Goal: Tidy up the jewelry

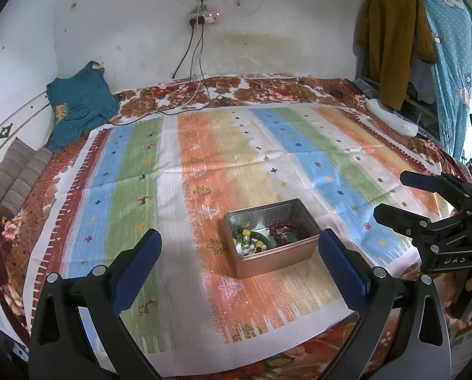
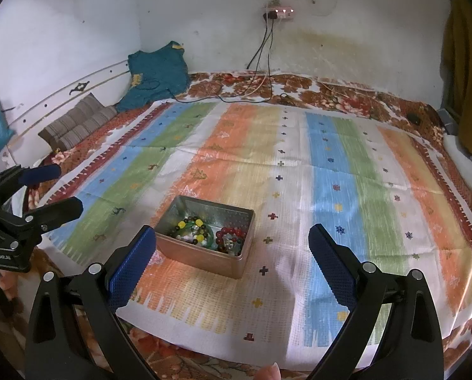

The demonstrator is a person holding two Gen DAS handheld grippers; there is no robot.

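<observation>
An open metal tin [image 1: 277, 262] stands on the striped cloth near the bed's front edge. Inside lie a dark red bead bracelet [image 1: 283, 227] and a mixed bracelet with yellow and green beads [image 1: 248, 240]. In the right wrist view the tin [image 2: 201, 256] shows the red bracelet [image 2: 231, 233] and the yellow-beaded one [image 2: 191, 226]. My left gripper [image 1: 240, 250] is open and empty, just in front of the tin. My right gripper [image 2: 232, 243] is open and empty, with the tin near its left finger. Each gripper shows in the other's view, at the right edge [image 1: 391, 196] and at the left edge [image 2: 66, 190].
The striped cloth [image 1: 204, 158] covers a floral bedspread [image 1: 267, 88]. A teal garment [image 1: 77, 104] and a striped cushion [image 1: 14, 177] lie at the back left. Cables [image 1: 191, 95] run from a wall socket. Clothes [image 1: 394, 38] hang at the right. A white object [image 1: 391, 117] lies at the bed's right edge.
</observation>
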